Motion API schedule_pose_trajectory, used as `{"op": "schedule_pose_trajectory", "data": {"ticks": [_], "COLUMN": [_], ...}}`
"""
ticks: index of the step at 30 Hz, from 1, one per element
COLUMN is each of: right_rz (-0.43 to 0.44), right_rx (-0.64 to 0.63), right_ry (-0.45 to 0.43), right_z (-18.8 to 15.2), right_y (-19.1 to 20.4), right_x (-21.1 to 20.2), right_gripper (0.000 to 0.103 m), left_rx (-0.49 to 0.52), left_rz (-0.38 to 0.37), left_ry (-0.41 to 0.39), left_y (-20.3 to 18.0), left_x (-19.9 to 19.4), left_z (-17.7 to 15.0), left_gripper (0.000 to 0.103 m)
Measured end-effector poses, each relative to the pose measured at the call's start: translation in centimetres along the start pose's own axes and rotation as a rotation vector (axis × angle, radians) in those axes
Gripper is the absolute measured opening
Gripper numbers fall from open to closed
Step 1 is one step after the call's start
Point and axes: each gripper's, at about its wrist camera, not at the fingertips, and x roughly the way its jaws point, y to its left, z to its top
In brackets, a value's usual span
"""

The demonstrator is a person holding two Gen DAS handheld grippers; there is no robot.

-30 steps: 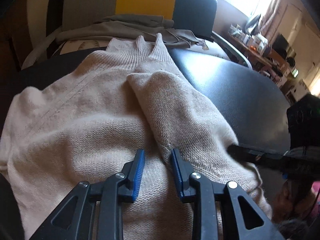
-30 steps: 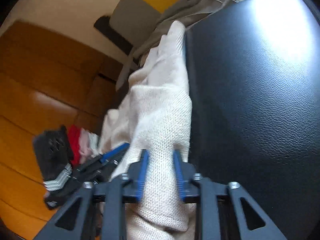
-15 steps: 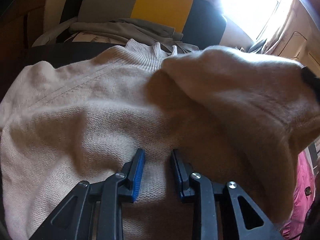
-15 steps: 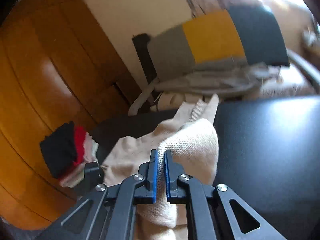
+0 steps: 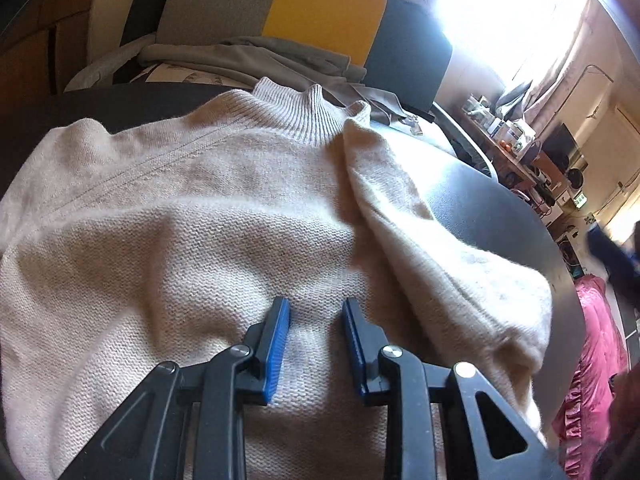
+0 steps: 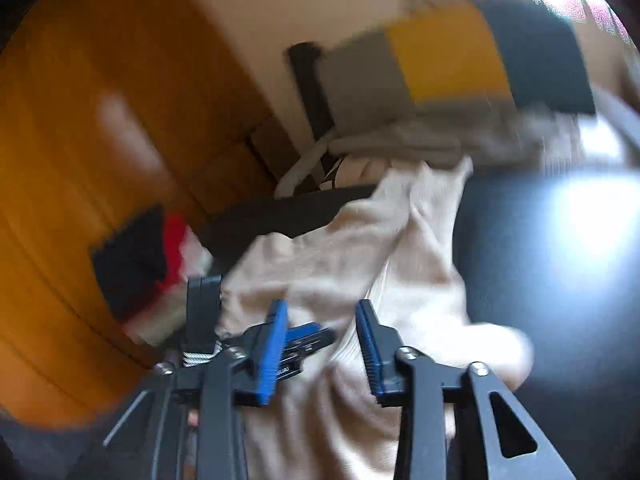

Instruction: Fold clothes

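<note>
A cream knitted sweater (image 5: 192, 240) lies spread on a dark table (image 5: 492, 208), ribbed collar (image 5: 304, 108) toward the far edge and one sleeve (image 5: 440, 256) folded over onto the body along the right side. The left gripper (image 5: 316, 312) sits low over the middle of the sweater, its blue pads (image 5: 276, 344) partly apart; the knit shows between them, and whether the fingertips pinch it or merely rest on it cannot be told from this view. The right gripper (image 6: 322, 320) is above the near edge of the sweater (image 6: 360, 248); its jaws are opening, the pads (image 6: 274, 344) stand clear of the cloth, and a ribbed strip of the sweater lies below the gap, apart from both pads. The right wrist view is blurred, so fine detail there is unreliable. In that view the left gripper (image 6: 304, 340) appears just beyond the right gripper's left pad, against the sweater. Beyond the table stands a cushion (image 5: 304, 12) with grey, yellow and dark panels, and grey clothes (image 5: 256, 60) are heaped in front of it, just behind the collar. A stack of folded clothes (image 6: 152, 268) in black, red and pale colours lies at the left of the table, next to an orange wooden wall (image 6: 80, 160). A pink ruffled cloth (image 5: 592, 360) hangs below the right edge of the table
</note>
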Motion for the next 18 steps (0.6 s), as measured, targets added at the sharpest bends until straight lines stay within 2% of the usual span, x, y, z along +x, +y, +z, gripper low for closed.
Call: {"op": "schedule_pose_trajectory", "data": {"ticks": [2, 4, 6, 9, 11, 13, 18], "right_rz": [0.002, -0.084, -0.166, -0.202, -0.187, -0.144, -0.183], "right_rx": [0.151, 0.214, 0.255, 0.381, 0.476, 0.502, 0.346], "right_ry": [-0.027, -0.034, 0.001, 0.051, 0.025, -0.014, 0.031], "right_z": [-0.8, -2.1, -4.0, -6.6, -7.2, -6.6, -3.9], "right_y": [-3.2, -5.8, -8.0, -11.2, -13.0, -13.5, -11.3], "right_x": [-0.9, -2.0, -2.5, -2.4, -1.8, -1.1, 3.8], "right_gripper": [0.04, 0.043, 0.043, 0.043, 0.043, 0.043, 0.042], "left_rx": [-0.002, -0.001, -0.004, -0.007, -0.003, 0.005, 0.004], "left_rz": [-0.005, -0.007, -0.009, -0.009, -0.007, -0.003, 0.0], "left_ry": [-0.001, -0.004, -0.009, -0.015, -0.018, -0.021, -0.026], "left_y": [0.0, 0.0, 0.1, 0.0, -0.1, -0.2, -0.1], "left_x": [-0.1, 0.0, 0.1, 0.2, 0.2, 0.2, 0.2], "left_z": [-0.1, -0.2, -0.1, -0.2, -0.2, -0.3, -0.3], "left_gripper": [0.027, 0.027, 0.027, 0.027, 0.027, 0.027, 0.027]}}
